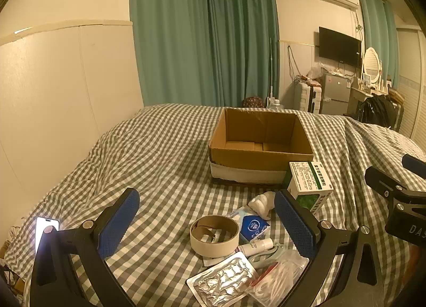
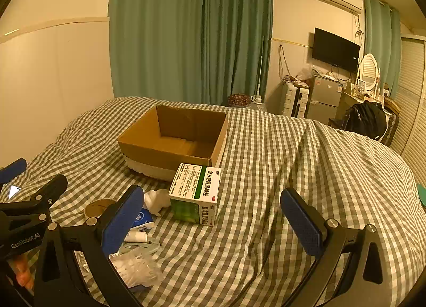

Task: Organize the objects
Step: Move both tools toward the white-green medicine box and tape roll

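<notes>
- Two grippers are held above a checked bed (image 1: pixel 159 152); the left gripper (image 1: pixel 207 216) and the right gripper (image 2: pixel 213 216) are both spread wide, and nothing is gripped by either.
- An open box (image 1: pixel 261 159) is placed on the bed, and nothing is seen inside it.
- A medicine carton (image 2: pixel 197 192) is set just before the box.
- A tape roll (image 1: pixel 214 235), a blister pack (image 1: pixel 223 280) and a swab bag (image 1: pixel 277 277) are gathered under the left gripper, beside a white wad (image 1: pixel 262 203).
- A lit phone (image 1: pixel 45 229) is seen at the left edge.
</notes>
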The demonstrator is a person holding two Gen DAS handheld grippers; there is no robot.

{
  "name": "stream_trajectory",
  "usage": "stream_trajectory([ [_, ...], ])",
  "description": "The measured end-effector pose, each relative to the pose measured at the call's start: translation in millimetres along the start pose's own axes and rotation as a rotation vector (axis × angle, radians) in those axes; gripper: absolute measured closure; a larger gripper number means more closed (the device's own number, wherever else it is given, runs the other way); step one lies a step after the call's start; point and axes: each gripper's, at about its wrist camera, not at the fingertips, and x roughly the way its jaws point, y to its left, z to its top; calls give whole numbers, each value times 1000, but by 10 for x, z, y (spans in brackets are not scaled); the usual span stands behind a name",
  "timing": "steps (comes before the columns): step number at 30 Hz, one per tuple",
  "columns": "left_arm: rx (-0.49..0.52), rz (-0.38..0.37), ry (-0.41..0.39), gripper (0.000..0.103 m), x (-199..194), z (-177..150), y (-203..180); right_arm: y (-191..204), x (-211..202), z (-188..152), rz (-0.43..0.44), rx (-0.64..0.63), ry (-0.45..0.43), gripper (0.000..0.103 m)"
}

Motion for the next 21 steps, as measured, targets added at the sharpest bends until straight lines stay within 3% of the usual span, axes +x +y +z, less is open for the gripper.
stream_trajectory([
  [21,-13,23,15,0,51,-34,7,32,27,-15,7,-10,10,0],
])
